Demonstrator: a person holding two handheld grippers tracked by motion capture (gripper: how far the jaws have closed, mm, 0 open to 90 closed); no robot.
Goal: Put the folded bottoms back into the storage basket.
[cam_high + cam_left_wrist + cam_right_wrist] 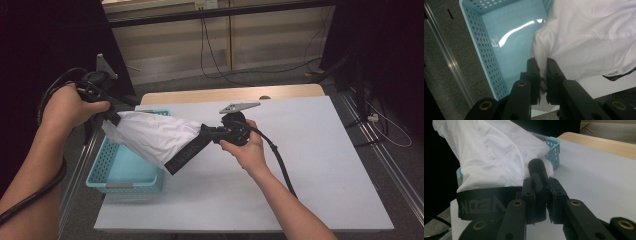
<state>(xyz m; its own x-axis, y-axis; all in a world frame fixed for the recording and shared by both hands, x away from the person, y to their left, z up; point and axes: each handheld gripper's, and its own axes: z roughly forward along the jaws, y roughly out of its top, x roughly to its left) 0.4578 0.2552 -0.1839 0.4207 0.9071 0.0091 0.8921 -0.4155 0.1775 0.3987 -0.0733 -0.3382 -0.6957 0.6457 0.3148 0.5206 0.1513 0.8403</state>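
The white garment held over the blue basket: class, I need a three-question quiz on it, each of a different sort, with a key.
1. True or false: both tongs are shut on the garment.
2. Which part does the right tongs grip? A) black band B) white hem
3. Fill in: the basket is ___ (empty or full).

Key: 1 true, the left tongs clamp white cloth too; 2 A; 3 empty.

grey carpet floor (280,80), beige wall (270,35), loose cables (215,60).
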